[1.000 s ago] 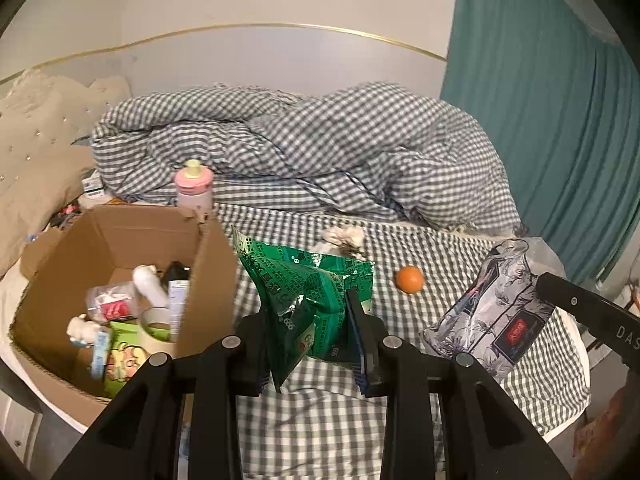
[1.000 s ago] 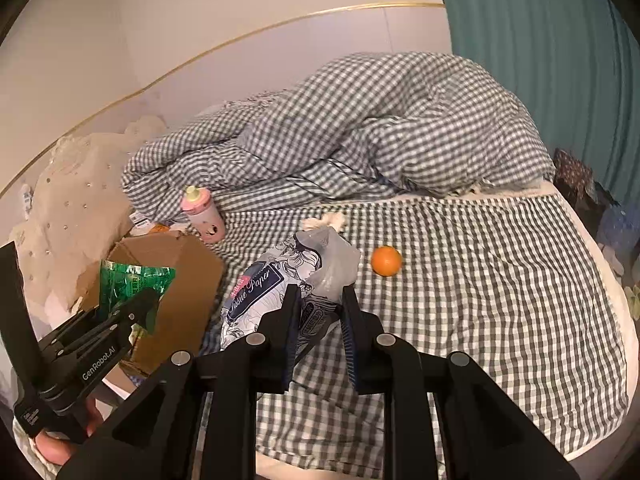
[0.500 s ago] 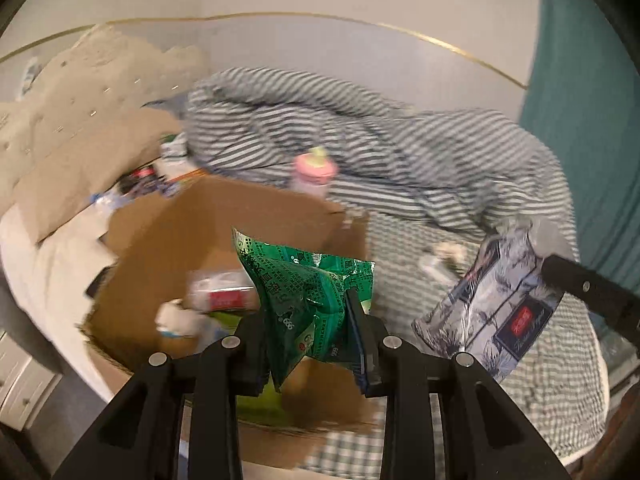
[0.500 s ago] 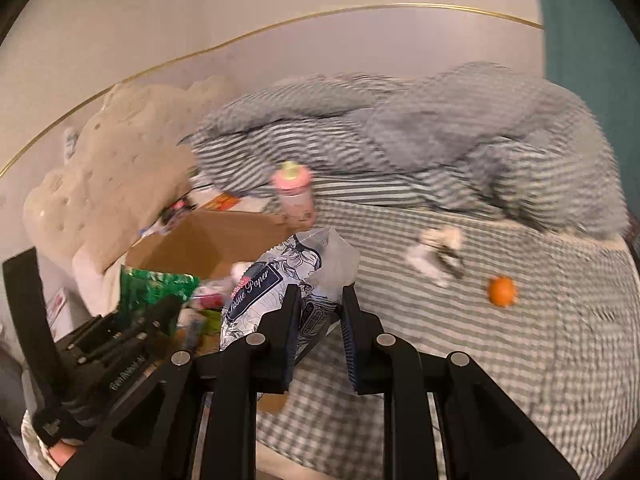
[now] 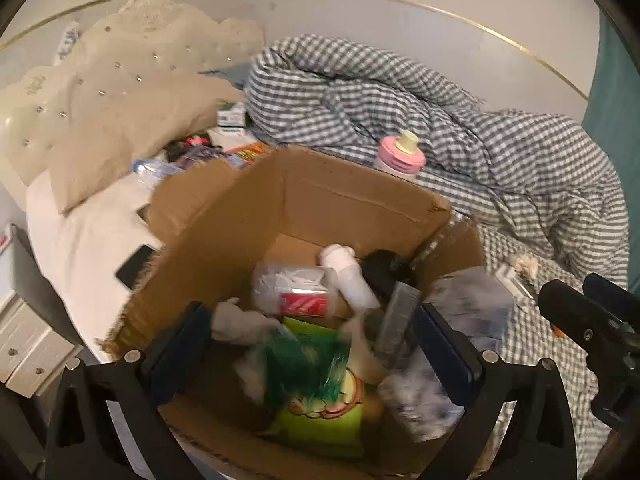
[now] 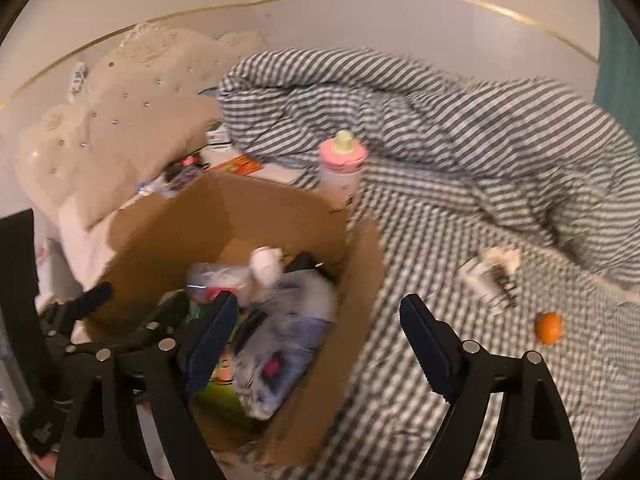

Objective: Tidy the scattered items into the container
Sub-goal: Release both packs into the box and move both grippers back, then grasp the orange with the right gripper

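An open cardboard box (image 5: 340, 196) (image 6: 260, 216) stands on the bed, holding several items. My left gripper (image 5: 316, 344) hovers over it with its jaws opening wide. A blurred green snack bag (image 5: 306, 360) is loose between the fingers, dropping into the box. My right gripper (image 6: 320, 340) is over the box's right wall, jaws also opening. The floral tissue pack (image 6: 280, 344) (image 5: 418, 396) has left its pads and lies blurred inside the box. An orange (image 6: 550, 327) and a white hair clip (image 6: 494, 278) lie on the checked sheet. A pink bottle (image 6: 342, 164) (image 5: 400, 154) stands behind the box.
A rumpled checked duvet (image 5: 400, 92) is heaped behind the box. A beige pillow (image 5: 120, 120), small packets (image 5: 232, 118) and a dark phone (image 5: 134, 266) lie to the left. A white drawer unit (image 5: 28, 352) stands below the bed's edge.
Both grippers swung left from the sheet to above the box and went from shut to open. The green bag and the tissue pack left their grips and fell into the box.
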`<state>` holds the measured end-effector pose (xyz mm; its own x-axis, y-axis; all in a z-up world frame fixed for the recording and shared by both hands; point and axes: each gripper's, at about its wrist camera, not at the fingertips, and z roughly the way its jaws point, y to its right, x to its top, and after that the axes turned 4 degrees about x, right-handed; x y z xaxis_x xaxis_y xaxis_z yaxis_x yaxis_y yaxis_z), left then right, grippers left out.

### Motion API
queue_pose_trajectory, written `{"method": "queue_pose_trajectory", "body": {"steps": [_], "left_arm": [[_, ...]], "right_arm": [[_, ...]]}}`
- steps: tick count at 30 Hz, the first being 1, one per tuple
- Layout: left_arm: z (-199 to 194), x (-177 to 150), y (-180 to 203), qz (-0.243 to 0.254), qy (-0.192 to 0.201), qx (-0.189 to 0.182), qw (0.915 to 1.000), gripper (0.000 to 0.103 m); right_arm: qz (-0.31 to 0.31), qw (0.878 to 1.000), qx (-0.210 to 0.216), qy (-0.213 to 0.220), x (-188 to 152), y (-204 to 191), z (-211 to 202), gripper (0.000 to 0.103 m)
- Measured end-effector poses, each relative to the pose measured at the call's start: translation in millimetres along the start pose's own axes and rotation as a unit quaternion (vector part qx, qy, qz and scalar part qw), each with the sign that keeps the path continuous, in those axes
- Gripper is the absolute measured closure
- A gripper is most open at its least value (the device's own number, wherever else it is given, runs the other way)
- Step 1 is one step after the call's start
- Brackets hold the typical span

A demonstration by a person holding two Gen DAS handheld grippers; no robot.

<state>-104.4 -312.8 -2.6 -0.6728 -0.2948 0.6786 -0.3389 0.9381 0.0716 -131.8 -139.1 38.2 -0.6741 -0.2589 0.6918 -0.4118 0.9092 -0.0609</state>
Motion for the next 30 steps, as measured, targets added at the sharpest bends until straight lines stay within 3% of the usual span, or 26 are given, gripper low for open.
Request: {"method": "queue_pose_trajectory", "body": {"steps": [15,21,30], "left_arm": [[-32,-7,64,0.043,0.017,-0.028,0.9985,0.0],[-32,-17,125,0.076,0.014,-0.055,0.9954,0.0],[3,-23,237,0.12,-0.016,-0.098,0.9878,0.0]], "right_arm": [[0.065,0.997,-0.022,0.03,-17,76,-59,0.02],[0.113,0.991,-0.06,0.034,-36,148,-76,0.02],[0.166,0.981,-0.104,0.01,-50,253,-64,0.02]]}}
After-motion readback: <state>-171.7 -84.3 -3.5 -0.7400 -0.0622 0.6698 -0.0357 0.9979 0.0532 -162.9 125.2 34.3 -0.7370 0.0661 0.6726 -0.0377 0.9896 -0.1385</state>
